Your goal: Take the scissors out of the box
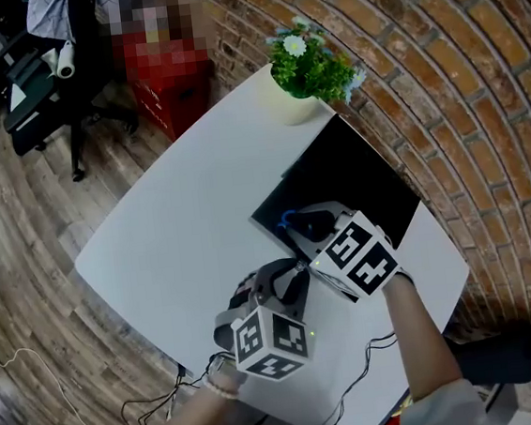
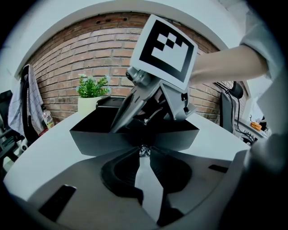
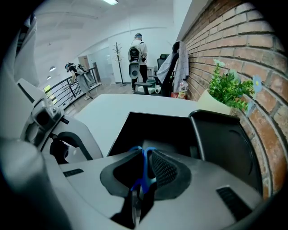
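Note:
The black box (image 1: 360, 170) lies open on the white table (image 1: 173, 226) by the brick wall, its lid (image 3: 227, 143) standing at its right. My right gripper (image 1: 310, 223) hangs over the box's near end, shut on the blue handle of the scissors (image 3: 143, 170). The blades run back toward me. My left gripper (image 1: 296, 275) sits just in front of the box's near wall (image 2: 90, 139), jaws shut on the small shiny blade tip (image 2: 143, 151). From the left gripper view, the right gripper (image 2: 157, 105) leans over the box.
A potted green plant (image 1: 307, 66) stands at the table's far corner behind the box. An office chair (image 1: 41, 98) and a red cabinet (image 1: 172, 85) are on the wooden floor beyond. Cables (image 1: 153, 402) hang off the near table edge. People stand far off in the room (image 3: 136, 49).

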Tool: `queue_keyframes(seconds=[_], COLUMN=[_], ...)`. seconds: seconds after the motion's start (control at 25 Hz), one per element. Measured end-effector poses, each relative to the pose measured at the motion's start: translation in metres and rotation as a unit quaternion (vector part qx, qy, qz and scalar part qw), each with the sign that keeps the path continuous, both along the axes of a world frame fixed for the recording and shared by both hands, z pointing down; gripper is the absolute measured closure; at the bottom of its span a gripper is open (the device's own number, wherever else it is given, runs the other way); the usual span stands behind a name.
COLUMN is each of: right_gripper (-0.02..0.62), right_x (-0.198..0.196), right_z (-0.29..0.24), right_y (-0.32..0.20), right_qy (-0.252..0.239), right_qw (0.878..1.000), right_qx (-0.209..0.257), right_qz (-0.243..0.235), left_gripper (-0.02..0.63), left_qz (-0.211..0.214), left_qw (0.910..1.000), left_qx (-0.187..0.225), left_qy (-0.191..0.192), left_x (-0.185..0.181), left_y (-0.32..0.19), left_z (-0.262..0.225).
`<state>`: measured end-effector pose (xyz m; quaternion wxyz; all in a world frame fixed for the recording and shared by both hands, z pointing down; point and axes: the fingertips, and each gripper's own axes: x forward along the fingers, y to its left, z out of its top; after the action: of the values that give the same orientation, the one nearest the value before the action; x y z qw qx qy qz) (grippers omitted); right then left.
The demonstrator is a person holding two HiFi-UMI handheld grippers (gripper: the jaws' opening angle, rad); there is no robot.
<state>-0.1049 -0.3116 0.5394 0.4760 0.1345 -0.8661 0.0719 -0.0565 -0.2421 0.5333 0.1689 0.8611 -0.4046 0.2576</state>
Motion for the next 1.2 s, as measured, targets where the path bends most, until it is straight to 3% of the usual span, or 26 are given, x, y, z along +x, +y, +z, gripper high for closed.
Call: queue_keyframes(seconds=[0.16,0.28,0.36,0.92,1.2], right_gripper=[0.547,0.480,0.477,0.494,0.495], right_x=[-0.001,0.001,0.003,0.006,0.011], right_z=[0.003,0.008,0.012,0.014,-0.011], right_y=[0.004,0.006,0.008,0.009,0.003], right_qy=[0.002,0.002,0.009,0.011,-0.034], right_qw=[1.000,0.999,0.999,1.000,0.997], right_qx=[-0.018,-0.032,-0.033,0.025,0.067], right_qz=[-0.010,-0.008,-0.008,-0.015,0.011], left_gripper=[0.522,0.522,0.521,0.520,0.520], left_qz=[0.001,0.009,0.014,0.010,0.010], left_qw=[1.0000,1.0000,0.9999,0.9999,0.9998], left_qx=[0.002,-0.002,-0.004,0.008,0.009], left_qy=[-0.007,-0.004,0.001,0.001,-0.013], left_x=[0.001,0.002,0.002,0.000,-0.001], left_y=[0.000,0.001,0.002,0.002,0.007], left_z=[0.002,0.003,0.002,0.000,0.002])
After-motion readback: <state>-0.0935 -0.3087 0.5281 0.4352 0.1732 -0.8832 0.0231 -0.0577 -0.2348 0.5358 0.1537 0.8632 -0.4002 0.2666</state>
